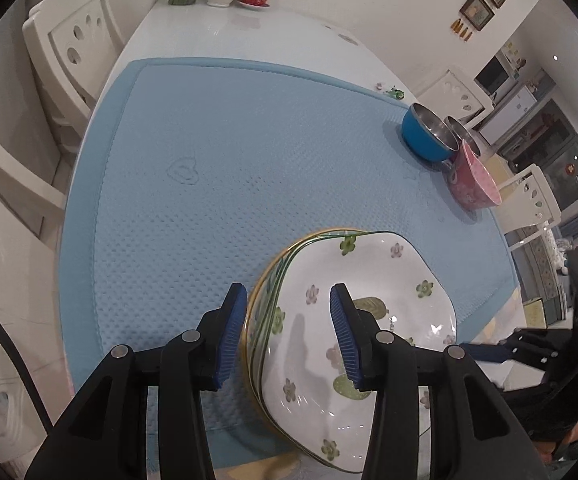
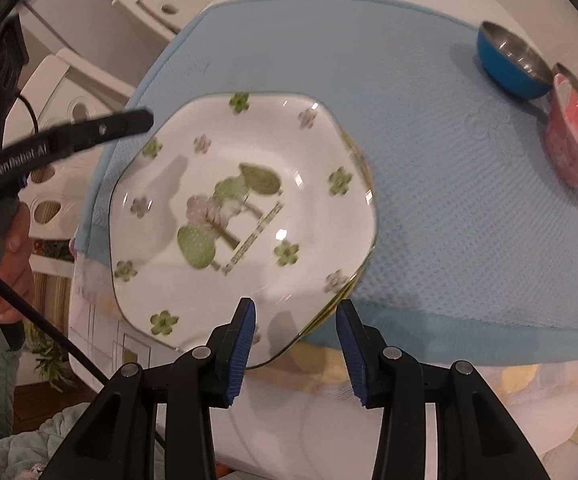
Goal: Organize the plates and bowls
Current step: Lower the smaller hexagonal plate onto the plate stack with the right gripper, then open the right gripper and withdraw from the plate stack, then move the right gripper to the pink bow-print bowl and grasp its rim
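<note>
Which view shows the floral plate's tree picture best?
The right wrist view: the floral plate lies nearly whole and face-on, slightly blurred. The left wrist view shows it obliquely, its centre partly hidden by a jaw.

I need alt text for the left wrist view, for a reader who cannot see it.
An open left gripper hangs over the rim of a stack of white flowered plates at the near edge of a light blue textured mat. Farther right on the mat stand a blue steel-lined bowl and a pink patterned bowl.
</note>
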Available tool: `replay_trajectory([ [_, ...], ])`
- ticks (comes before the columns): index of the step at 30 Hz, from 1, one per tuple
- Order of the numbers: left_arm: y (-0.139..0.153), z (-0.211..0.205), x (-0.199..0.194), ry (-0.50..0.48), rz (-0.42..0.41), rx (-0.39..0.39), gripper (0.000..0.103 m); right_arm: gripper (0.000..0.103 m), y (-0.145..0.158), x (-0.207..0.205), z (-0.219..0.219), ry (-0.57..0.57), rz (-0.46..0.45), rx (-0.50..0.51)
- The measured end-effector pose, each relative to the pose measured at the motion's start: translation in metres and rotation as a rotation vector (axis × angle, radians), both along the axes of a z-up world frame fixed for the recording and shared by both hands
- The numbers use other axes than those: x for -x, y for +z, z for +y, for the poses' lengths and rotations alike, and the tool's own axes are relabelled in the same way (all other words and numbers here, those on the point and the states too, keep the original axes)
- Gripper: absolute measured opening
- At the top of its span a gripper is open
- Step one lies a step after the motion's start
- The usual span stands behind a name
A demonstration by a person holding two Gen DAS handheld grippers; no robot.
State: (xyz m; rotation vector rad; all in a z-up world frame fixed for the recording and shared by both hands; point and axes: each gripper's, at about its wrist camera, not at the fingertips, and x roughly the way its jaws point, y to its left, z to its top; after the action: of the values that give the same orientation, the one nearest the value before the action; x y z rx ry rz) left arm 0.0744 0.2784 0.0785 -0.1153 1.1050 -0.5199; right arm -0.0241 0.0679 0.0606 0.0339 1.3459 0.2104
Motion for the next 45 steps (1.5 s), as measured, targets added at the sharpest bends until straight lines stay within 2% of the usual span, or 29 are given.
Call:
replay_trajectory([
  [4, -0.009, -0.006, 0.000, -0.017, 0.028, -0.007, 0.040, 0.041, 0.011, -0.016, -0.018, -0.077, -0.045, -0.034],
  [9, -0.019, -0.011, 0.006, -0.018, 0.043, -0.032, 0.041, 0.041, 0.000, -0.040, -0.024, -0.149, -0.025, -0.050],
  [24, -0.021, -0.013, -0.004, 0.038, 0.063, -0.002, 0.041, 0.042, -0.018, -0.031, -0.001, -0.123, -0.001, 0.026],
  [28, -0.022, -0.010, -0.007, 0.047, 0.075, 0.028, 0.041, 0.042, -0.021, -0.035, -0.005, -0.147, 0.021, -0.008],
  [32, -0.016, -0.010, -0.009, 0.070, 0.052, 0.030, 0.041, 0.042, -0.015, -0.036, -0.010, -0.158, 0.015, -0.011],
  [38, 0.010, -0.023, -0.011, 0.062, -0.025, -0.008, 0.041, 0.042, -0.001, -0.025, -0.038, -0.189, -0.029, 0.010],
  [42, 0.025, -0.046, -0.012, 0.041, -0.046, -0.008, 0.041, 0.042, 0.001, -0.021, -0.067, -0.233, -0.027, -0.022],
  [45, 0.034, -0.071, -0.009, 0.032, -0.066, -0.006, 0.041, 0.042, 0.007, -0.018, -0.087, -0.220, -0.036, -0.064],
])
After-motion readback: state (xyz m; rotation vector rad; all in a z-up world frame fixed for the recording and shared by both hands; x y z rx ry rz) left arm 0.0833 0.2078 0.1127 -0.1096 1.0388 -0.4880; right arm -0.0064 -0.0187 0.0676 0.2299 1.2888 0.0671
